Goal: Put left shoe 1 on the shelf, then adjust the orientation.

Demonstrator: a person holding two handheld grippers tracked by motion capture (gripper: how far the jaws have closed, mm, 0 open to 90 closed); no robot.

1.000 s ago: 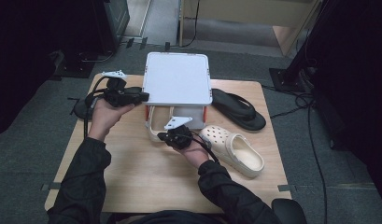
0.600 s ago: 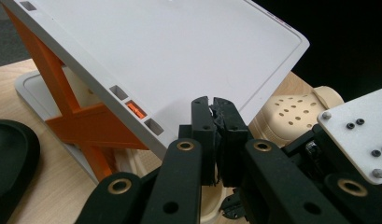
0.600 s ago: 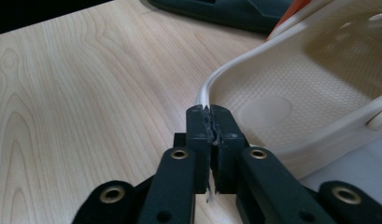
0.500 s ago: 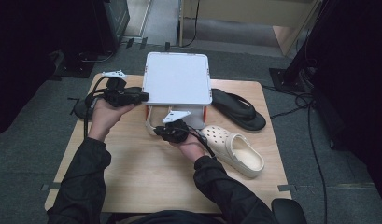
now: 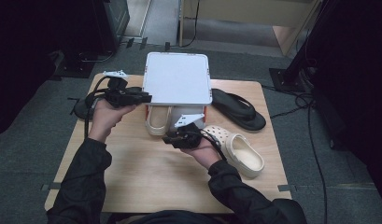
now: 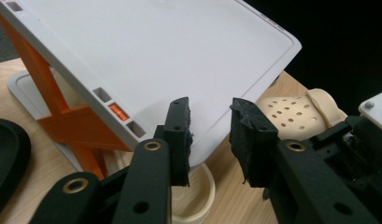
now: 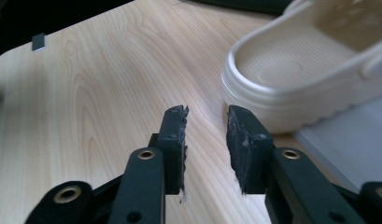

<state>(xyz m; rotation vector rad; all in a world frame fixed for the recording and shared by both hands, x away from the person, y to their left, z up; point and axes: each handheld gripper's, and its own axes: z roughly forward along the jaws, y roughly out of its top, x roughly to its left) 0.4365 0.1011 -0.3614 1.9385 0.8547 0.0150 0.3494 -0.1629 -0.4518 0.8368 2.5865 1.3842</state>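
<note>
My left hand-held gripper [image 6: 209, 135] has just been opening and is released, nothing between its jaws, at the edge of the white rack [image 5: 178, 78], whose top hides most of the cream clog [image 5: 157, 121] under it. My right hand-held gripper [image 7: 205, 140] has also been opening, empty over the table [image 7: 86, 93]. The high view shows the second cream clog [image 5: 240, 150] beside my right hand [image 5: 202, 151] and a black sandal [image 5: 239, 108] behind.
</note>
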